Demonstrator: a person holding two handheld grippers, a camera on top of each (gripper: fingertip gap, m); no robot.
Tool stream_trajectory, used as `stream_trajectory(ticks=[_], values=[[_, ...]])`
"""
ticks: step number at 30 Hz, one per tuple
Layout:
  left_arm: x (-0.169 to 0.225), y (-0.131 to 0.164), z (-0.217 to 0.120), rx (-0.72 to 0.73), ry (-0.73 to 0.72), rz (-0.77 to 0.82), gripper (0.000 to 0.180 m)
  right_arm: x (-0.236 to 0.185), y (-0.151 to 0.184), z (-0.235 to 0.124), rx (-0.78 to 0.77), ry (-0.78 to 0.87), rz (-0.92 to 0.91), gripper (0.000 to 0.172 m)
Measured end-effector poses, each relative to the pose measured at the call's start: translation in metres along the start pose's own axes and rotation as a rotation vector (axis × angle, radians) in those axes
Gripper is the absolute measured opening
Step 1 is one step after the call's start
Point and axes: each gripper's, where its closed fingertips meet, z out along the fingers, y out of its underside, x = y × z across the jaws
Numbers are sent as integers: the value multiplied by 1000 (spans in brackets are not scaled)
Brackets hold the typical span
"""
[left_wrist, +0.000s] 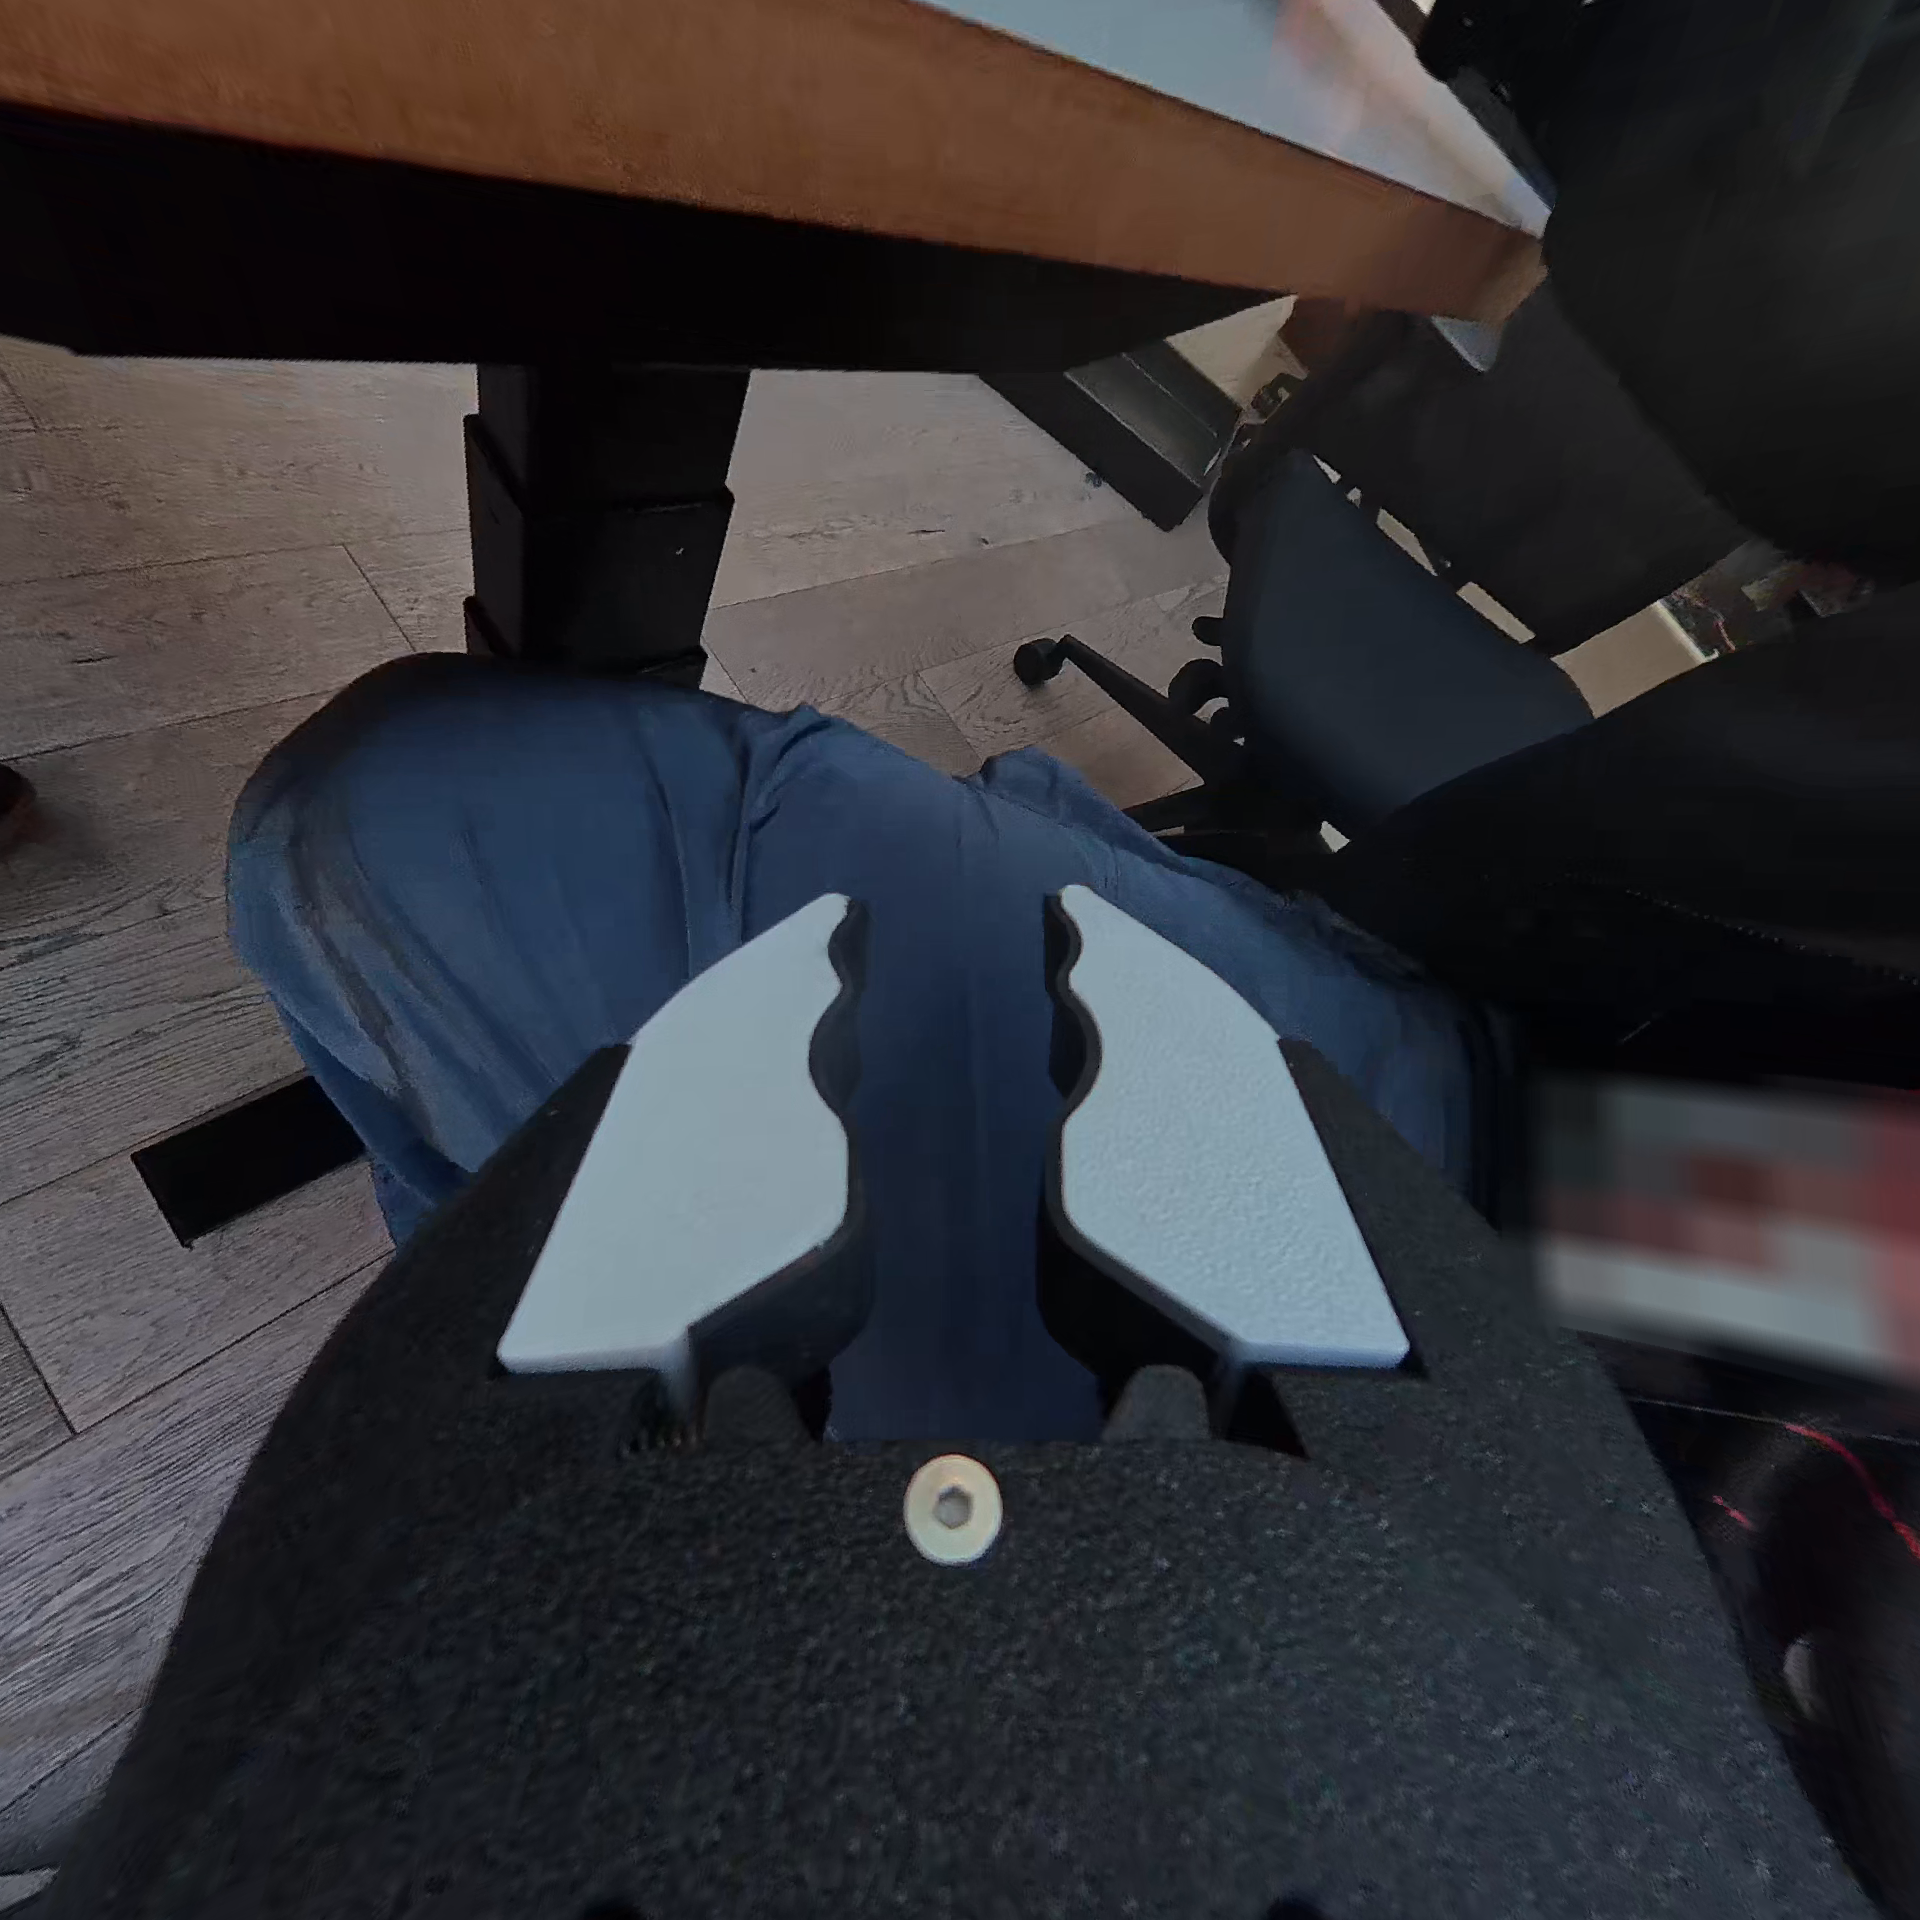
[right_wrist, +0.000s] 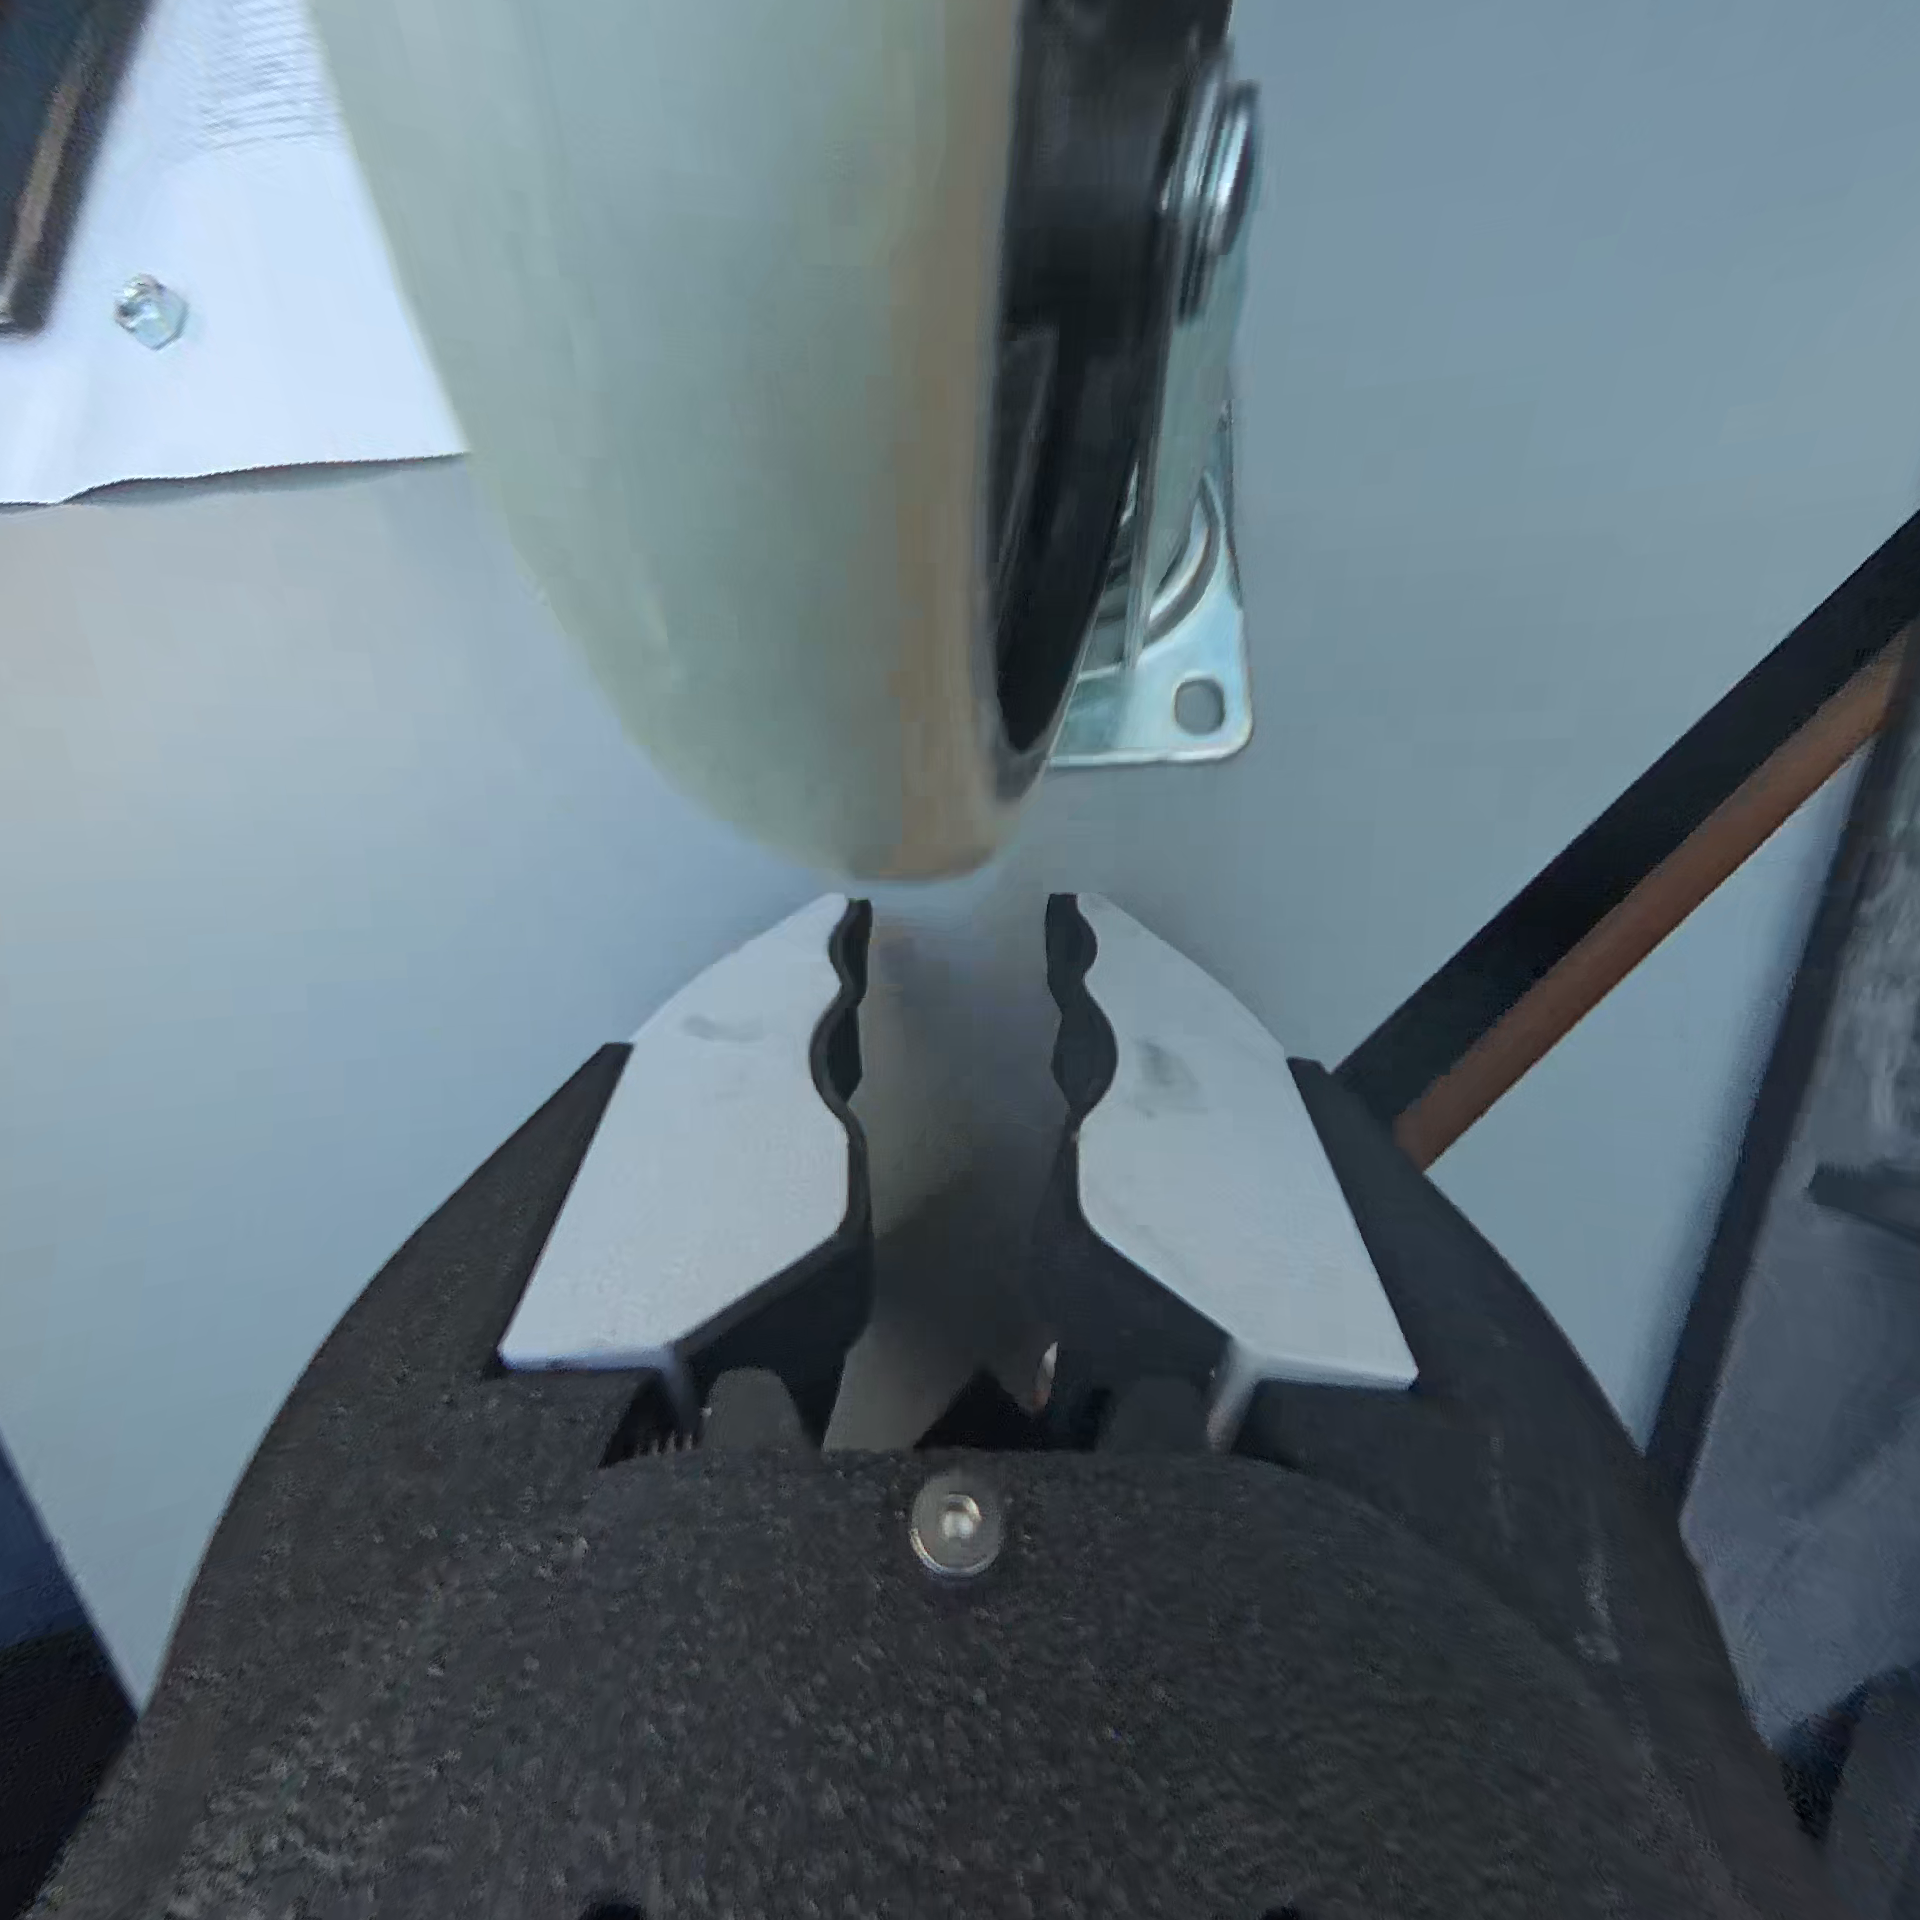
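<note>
A pale grey surface (right_wrist: 312, 831) with a wooden edge band (left_wrist: 727, 135) fills the scene; below it are a black table leg (left_wrist: 603, 520), wood-plank floor (left_wrist: 156, 540) and an office chair (left_wrist: 1403, 623). The left gripper (left_wrist: 954, 914) hangs below the surface's edge, over a person's lap in blue trousers (left_wrist: 520, 883); its jaws are parted with nothing between them but the cloth beyond, so it grips nothing. The right gripper (right_wrist: 954, 914) is over the surface near its right edge, pointing at a caster (right_wrist: 727, 416) that lies there: a broad cream-white wheel in a black and zinc-plated fork, ending in a flat metal mounting plate (right_wrist: 1174, 707) with a bolt hole at its corner. The wheel's rounded tread sits just beyond the fingertips (right_wrist: 810, 935), not between them; the jaws stand apart, released, pressing on nothing. A white sheet of paper (right_wrist: 239, 312) carrying a small hex nut (right_wrist: 153, 309) lies toward the far left of the surface, well apart from the caster. The caster looks rigid and fairly heavy for its size; its smooth curved tread would likely slip, and the fork may swivel, so the flat plate or the wheel's two side faces seem the surer places to take hold.
</note>
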Motion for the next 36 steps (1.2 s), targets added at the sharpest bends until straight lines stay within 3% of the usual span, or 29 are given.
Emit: stream_trajectory(ticks=[4, 8, 15, 19, 23, 26, 29, 36], values=[[-8, 21, -3, 40, -3, -59, 33, -37, 25, -36, 66, -92, -10, 29], [-16, 37, -1, 80, 14, -123, 31, -116, 16, -56, 173, -235, -244, 15], [-42, 49, 1, 87, -28, -198, 30, -300, -11, -6, 198, -660, -869, 3], [-54, 56, -7, 93, -93, -227, 30, -371, -8, 24, 216, -753, -1293, 0], [-62, 58, -14, 107, -140, -260, 29, -403, 1, 45, 282, -771, -1547, 0], [-66, 60, -13, 103, -158, -280, 28, -409, 10, 53, 343, -788, -1565, 0], [-71, 53, -5, 123, -166, -283, 27, -400, 1, 55, 406, -662, -1611, 0], [-69, 29, 31, 164, -139, -215, 22, -391, -16, 69, 371, -605, -1531, 0]])
